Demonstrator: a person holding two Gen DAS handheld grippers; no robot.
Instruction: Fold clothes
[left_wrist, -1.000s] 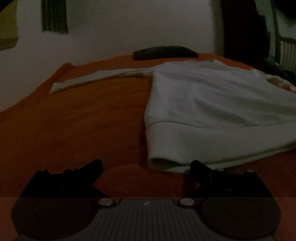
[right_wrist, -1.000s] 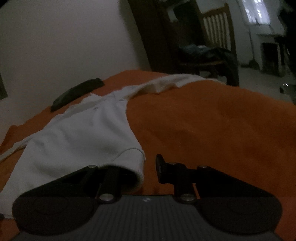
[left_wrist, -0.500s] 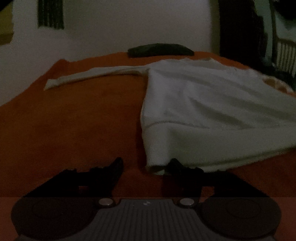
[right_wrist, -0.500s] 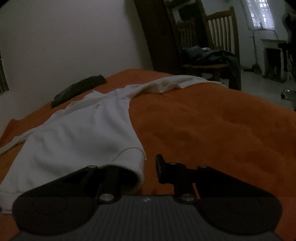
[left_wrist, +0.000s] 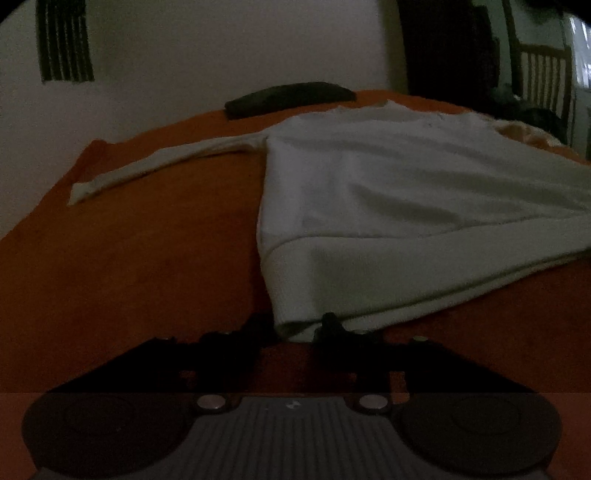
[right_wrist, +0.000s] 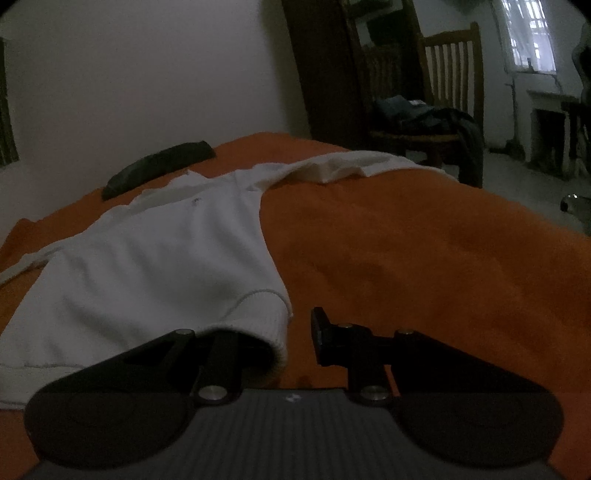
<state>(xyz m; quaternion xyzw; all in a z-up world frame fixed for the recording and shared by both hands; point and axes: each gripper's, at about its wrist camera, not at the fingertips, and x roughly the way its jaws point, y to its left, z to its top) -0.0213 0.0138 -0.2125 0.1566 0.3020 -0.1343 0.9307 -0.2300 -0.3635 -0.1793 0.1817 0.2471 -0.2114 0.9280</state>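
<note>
Both grippers sit low at the near hem of a white sweatshirt (left_wrist: 388, 192) spread flat on an orange bedspread (left_wrist: 129, 258). Seen from the left wrist, the left gripper (left_wrist: 295, 326) is closing its jaws around the hem's left corner: the ribbed band lies between the two dark fingers, but the picture is too dim to show whether the pads press on the cloth yet.

From the right wrist, the right gripper (right_wrist: 291, 332) has the hem's other corner: its left finger is tucked inside the ribbed opening of the sweatshirt (right_wrist: 147, 258), hidden under the cloth, while its right finger (right_wrist: 321, 332) stands bare just beside the band with orange showing between them. Whether it pinches the fabric cannot be told.

One sleeve (left_wrist: 159, 166) stretches out to the left, and the other sleeve (right_wrist: 351, 166) runs toward a wooden chair (right_wrist: 450, 92) piled with dark clothes. A dark flat object (left_wrist: 288, 98) lies at the far edge by the wall.
</note>
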